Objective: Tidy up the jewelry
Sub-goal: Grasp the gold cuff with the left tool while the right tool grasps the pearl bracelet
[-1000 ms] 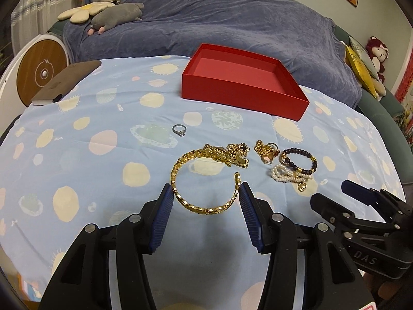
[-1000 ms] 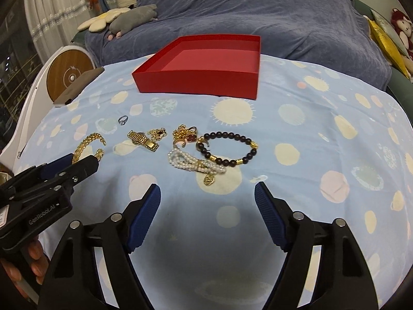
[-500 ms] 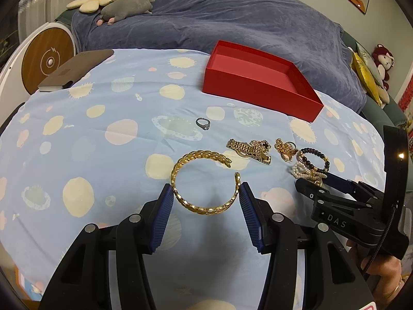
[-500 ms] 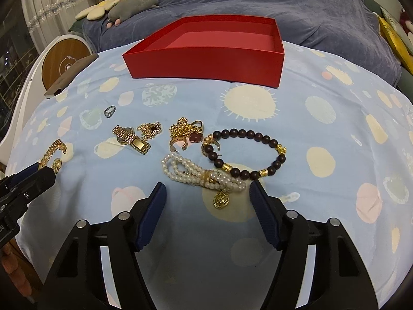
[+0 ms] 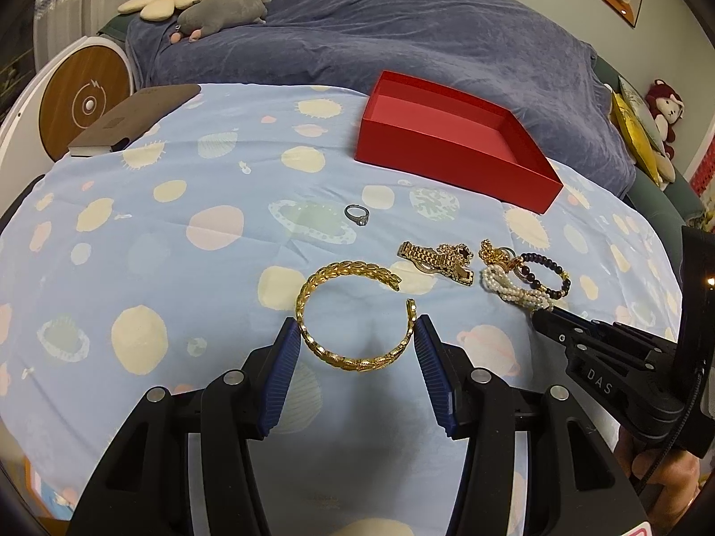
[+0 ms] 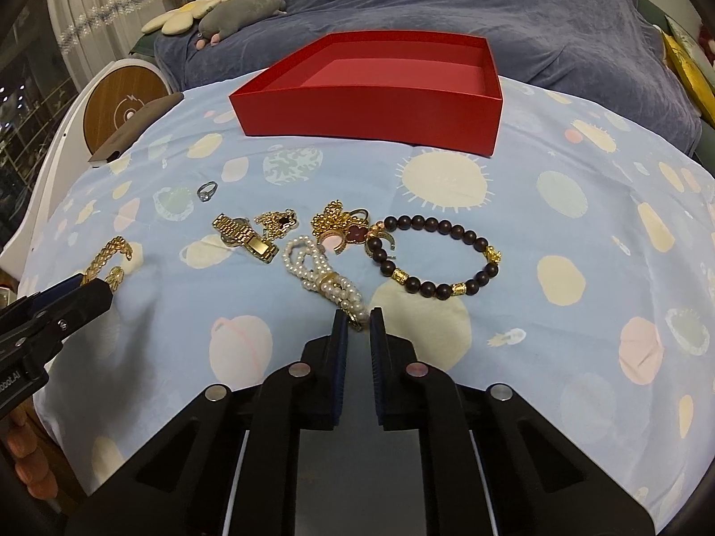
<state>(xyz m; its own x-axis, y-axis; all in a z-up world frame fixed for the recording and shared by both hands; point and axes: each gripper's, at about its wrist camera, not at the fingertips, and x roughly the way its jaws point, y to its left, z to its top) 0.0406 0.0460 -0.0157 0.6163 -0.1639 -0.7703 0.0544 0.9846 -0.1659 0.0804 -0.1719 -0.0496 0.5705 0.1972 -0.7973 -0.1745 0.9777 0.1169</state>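
Observation:
My left gripper [image 5: 355, 335] is shut on a gold cuff bangle [image 5: 321, 344], its blue pads touching both sides. My right gripper [image 6: 357, 319] is closed on the gold pendant end of the pearl bracelet [image 6: 319, 279], which lies on the cloth. Beside it lie a dark bead bracelet [image 6: 440, 257], a gold watch-band bracelet [image 6: 243, 236], a gold and red brooch [image 6: 342, 230] and a silver ring [image 6: 207, 190]. The empty red box [image 6: 371, 116] stands behind them; it also shows in the left wrist view [image 5: 451, 161].
The table carries a light blue spotted cloth [image 6: 558, 205]. A brown notebook [image 5: 129, 118] lies at its far left corner. A round white and wood device [image 5: 85, 102] stands left of the table. A blue-covered sofa [image 5: 402, 31] with plush toys runs behind.
My right gripper moved forward and closed from wide open onto the pearl bracelet's pendant. My left gripper kept the bangle while its view shifted left, away from the jewelry pile.

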